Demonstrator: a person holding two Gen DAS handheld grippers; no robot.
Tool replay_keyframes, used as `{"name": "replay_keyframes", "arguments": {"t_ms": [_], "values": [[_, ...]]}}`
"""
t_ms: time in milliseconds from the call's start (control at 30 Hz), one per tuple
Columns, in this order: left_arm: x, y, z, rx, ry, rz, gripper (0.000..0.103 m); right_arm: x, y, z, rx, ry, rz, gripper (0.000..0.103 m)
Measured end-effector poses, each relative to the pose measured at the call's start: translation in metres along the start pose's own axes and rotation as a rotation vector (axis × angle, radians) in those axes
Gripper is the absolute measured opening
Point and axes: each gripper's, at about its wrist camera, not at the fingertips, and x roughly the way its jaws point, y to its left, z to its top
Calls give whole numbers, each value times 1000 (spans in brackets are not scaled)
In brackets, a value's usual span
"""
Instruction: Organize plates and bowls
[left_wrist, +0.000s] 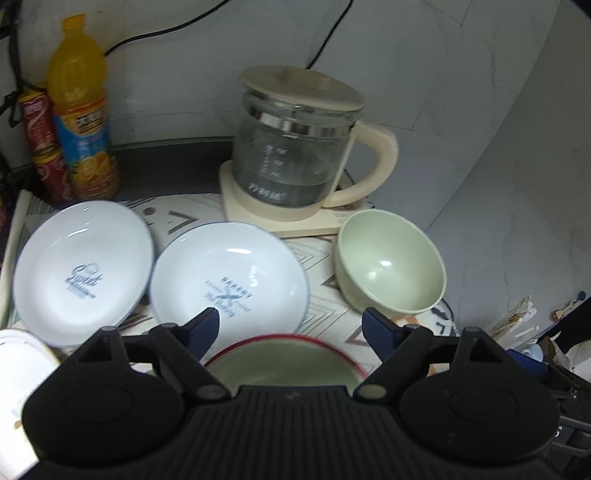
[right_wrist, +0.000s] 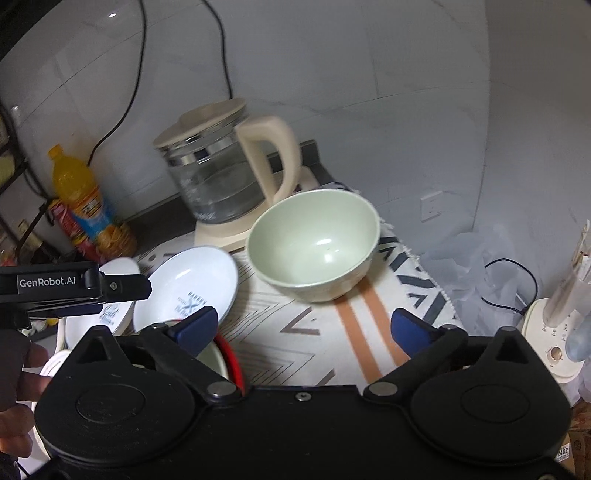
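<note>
Two white plates with blue print lie side by side on the patterned mat, one at the left (left_wrist: 83, 269) and one in the middle (left_wrist: 229, 280). To their right a pale green bowl (left_wrist: 391, 262) stands empty on the mat. My left gripper (left_wrist: 291, 321) is open above a green bowl with a red rim (left_wrist: 284, 365), which its body partly hides. Nothing sits between its fingers. My right gripper (right_wrist: 303, 325) is open over bare mat, just short of the pale green bowl (right_wrist: 314, 243). The middle plate (right_wrist: 192, 288) and the red-rimmed bowl (right_wrist: 218, 354) are to its left.
A glass kettle (left_wrist: 295, 147) on a cream base stands behind the dishes. An orange juice bottle (left_wrist: 81, 122) and red cans (left_wrist: 44, 147) are at the back left. A white lidded object (left_wrist: 18, 369) sits near left. A plastic bag (right_wrist: 480, 266) and white appliance (right_wrist: 554, 343) lie right of the mat.
</note>
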Motion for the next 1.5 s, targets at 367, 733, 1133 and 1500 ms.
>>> {"name": "replay_keyframes", "arguments": {"t_ms": [367, 733, 1133, 1500], "values": [[37, -21, 9, 6, 47, -54, 86, 18, -24, 13, 79, 7, -27, 103], [74, -33, 23, 6, 89, -77, 87, 47, -38, 28, 146, 27, -27, 103], [113, -39, 30, -35, 124, -83, 86, 91, -52, 38, 248, 95, -56, 76], [147, -43, 27, -45, 187, -75, 53, 130, -54, 37, 316, 187, -49, 46]]}}
